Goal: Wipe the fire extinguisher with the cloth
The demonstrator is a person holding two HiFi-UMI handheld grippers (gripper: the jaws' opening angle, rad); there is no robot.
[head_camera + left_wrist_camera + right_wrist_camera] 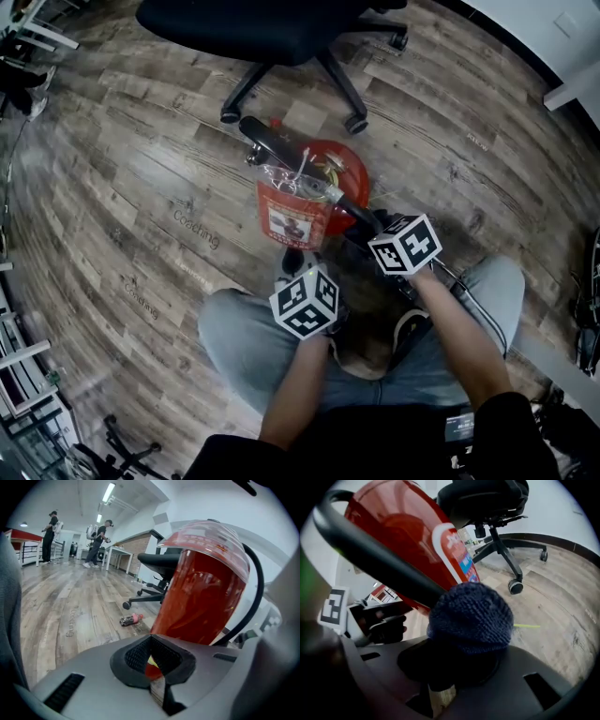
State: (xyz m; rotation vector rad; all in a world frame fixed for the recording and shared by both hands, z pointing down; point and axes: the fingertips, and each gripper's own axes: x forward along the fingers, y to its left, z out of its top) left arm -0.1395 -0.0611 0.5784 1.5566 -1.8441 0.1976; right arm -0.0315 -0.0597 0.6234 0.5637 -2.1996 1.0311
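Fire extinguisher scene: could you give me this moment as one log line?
left claw closed beside fire extinguisher | right claw gripping blue cloth at black hose

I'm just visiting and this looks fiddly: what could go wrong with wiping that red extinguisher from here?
1. The fire extinguisher stands free on the floor; a firm push might tip it toward the office chair.
2. The cloth clamped in the right gripper sits right by the black hose and might snag on it.
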